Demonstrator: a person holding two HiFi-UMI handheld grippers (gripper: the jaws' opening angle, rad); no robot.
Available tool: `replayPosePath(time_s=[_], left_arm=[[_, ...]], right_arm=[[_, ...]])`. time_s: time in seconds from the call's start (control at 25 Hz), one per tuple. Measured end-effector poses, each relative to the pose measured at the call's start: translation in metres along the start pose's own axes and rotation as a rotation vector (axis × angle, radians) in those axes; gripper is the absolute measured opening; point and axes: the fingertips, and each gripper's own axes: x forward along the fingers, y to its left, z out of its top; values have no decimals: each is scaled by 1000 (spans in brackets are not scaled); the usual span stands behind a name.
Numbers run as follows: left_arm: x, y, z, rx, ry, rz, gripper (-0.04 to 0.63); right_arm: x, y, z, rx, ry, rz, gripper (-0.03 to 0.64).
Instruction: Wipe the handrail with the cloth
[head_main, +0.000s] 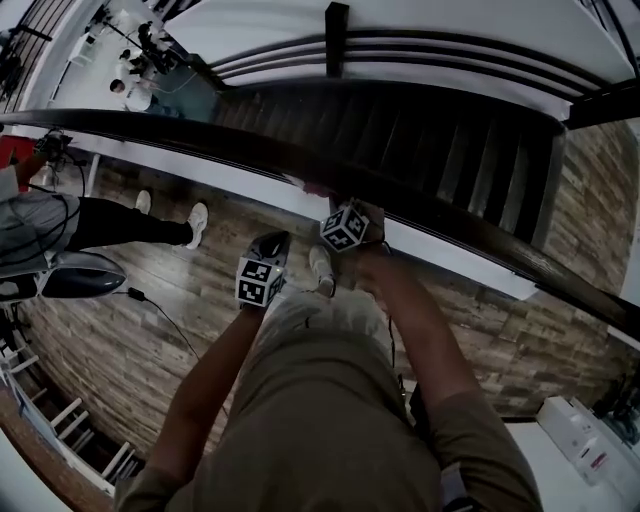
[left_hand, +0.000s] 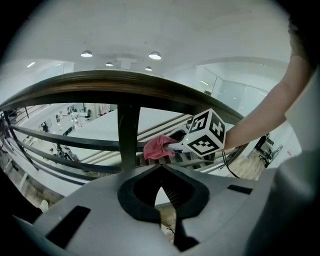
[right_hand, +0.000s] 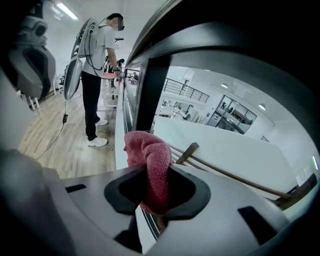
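Right gripper (right_hand: 155, 187) is clamping shut on the pink cloth (right_hand: 149, 159), with the wad poking out past the jaws; left gripper (left_hand: 161, 190) is idling with its jaws closed together on nothing. The dark wooden handrail (head_main: 455, 228) is running from 9 o'clock to 4 o'clock in the head view. It is sitting at about 12 o'clock of the cloth, just above and seemingly not touching, beside a black baluster (left_hand: 128, 135), so the nearer right gripper is likely needing to go up. No readable writing is showing, only marker cubes (left_hand: 207, 134).
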Motion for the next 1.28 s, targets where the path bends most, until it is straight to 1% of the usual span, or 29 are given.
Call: replayPosePath(time_s=[0.12, 0.28, 0.44, 0.56, 0.64, 0.8, 0.96, 1.04, 1.16, 1.28], left_arm=[[4, -22, -3, 26, 16, -38, 17], [13, -68, 1, 106, 34, -82, 17], [27, -118, 12, 175, 48, -105, 17], [38, -153, 14, 204, 52, -110, 17], [44, -182, 16, 215, 50, -106, 17], [57, -248, 22, 239, 46, -84, 17], [66, -317, 23, 235, 34, -74, 17], [73, -351, 24, 234, 31, -85, 17], [89, -402, 26, 255, 33, -119, 17], [107, -450, 29, 297, 33, -179, 17]], right_arm=[[-19, -11, -29, -19, 18, -34, 103], [-53, -37, -83, 29, 41, -80, 103], [-91, -70, -146, 66, 78, -131, 103], [-116, -88, -189, 22, 119, -157, 103], [-133, -101, -222, 8, 149, -164, 103], [-175, -134, -287, 23, 206, -180, 103], [-219, -161, -353, -13, 258, -181, 103], [-237, -175, -382, -39, 271, -181, 103], [-259, -193, -416, -79, 274, -188, 103], [-277, -207, -442, -45, 271, -195, 104]])
